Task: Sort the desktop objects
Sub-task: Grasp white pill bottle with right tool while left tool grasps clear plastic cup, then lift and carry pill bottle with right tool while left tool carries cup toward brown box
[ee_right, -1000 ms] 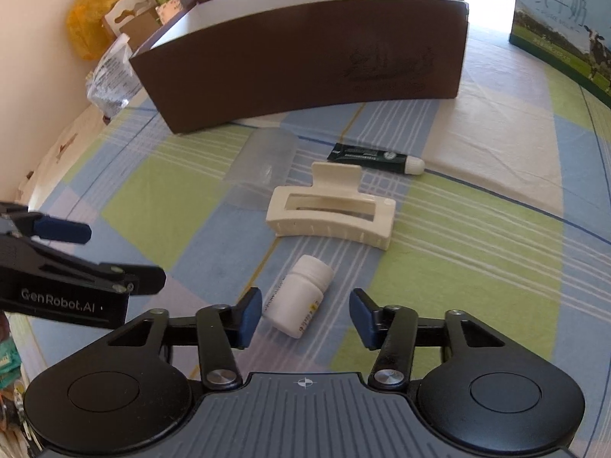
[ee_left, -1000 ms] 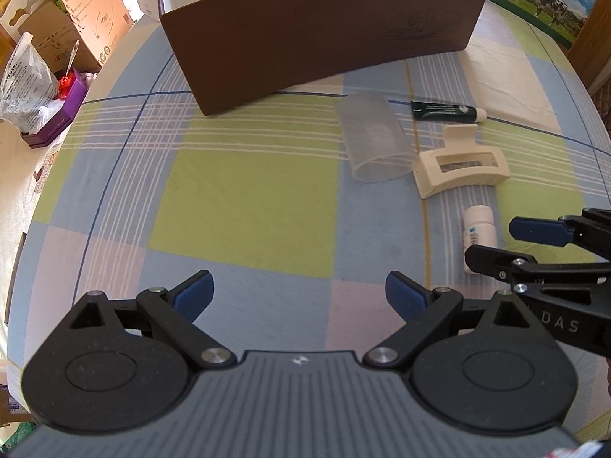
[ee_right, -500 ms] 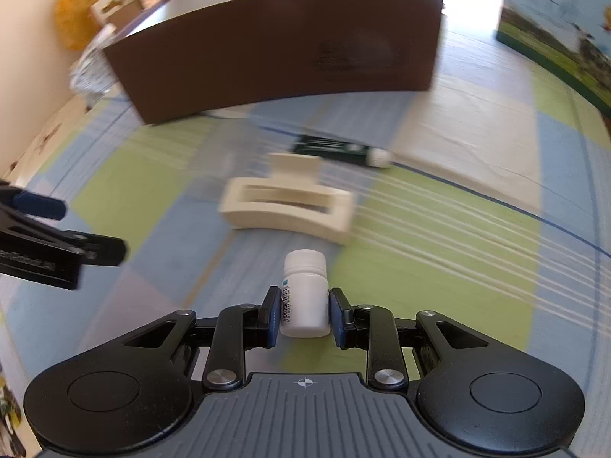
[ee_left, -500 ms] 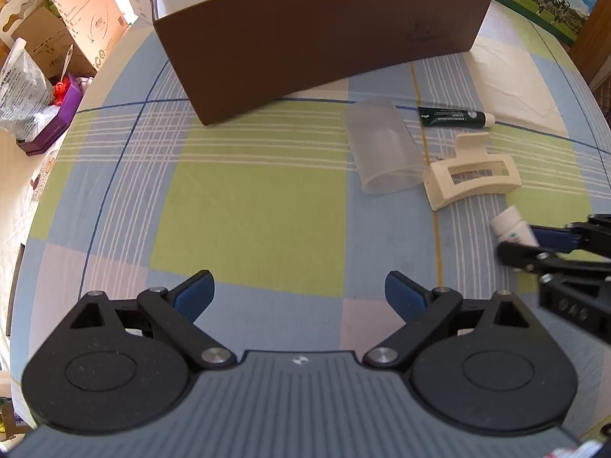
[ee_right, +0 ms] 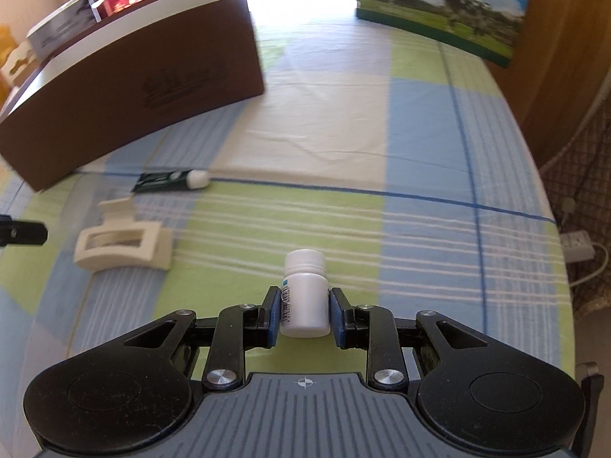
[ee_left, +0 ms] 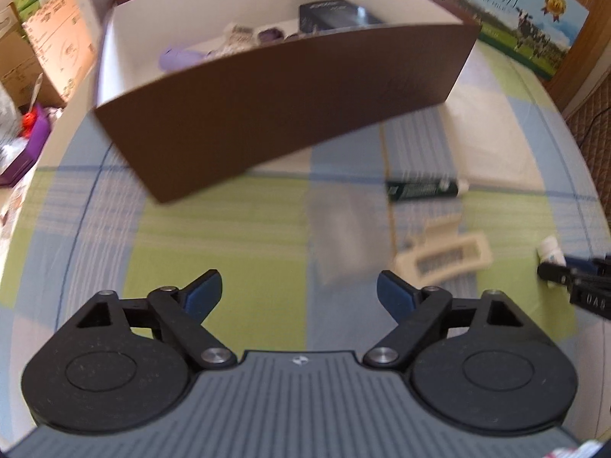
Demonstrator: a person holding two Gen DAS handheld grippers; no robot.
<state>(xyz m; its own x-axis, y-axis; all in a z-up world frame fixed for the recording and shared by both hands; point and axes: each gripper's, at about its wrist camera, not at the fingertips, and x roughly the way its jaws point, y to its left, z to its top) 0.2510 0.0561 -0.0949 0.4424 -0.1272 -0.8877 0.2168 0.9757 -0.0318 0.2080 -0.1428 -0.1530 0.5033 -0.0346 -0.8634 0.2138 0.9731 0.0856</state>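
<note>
White plastic, smooth and round: this is the pill bottle (ee_right: 305,297), and the right gripper (ee_right: 304,315) is clamped on its body, the cap pointing forward, above the checked tablecloth (ee_right: 420,122). The pads touch only the two sides of a slippery cylinder, so I judge it may turn or slide out if the hand swings quickly toward the brown box (ee_right: 133,76). The box wall is rather high; a low path could knock the bottle against the rim. A release made too early would drop it on the cloth.

The left gripper (ee_left: 299,292) has its jaws wide apart and holds nothing. It hangs over the cloth, in front of the box.

The left wrist view looks into the box: a dark packet (ee_left: 336,13) and some purple and pale small things lie inside, too blurred to name. It also shows a clear plastic piece (ee_left: 343,236), which I cannot make out in the right view. The right wrist view shows how the bottle is held, and shows more sharply the cream hair claw (ee_right: 122,242) and the dark green tube (ee_right: 172,180), both lying on the cloth near the box
</note>
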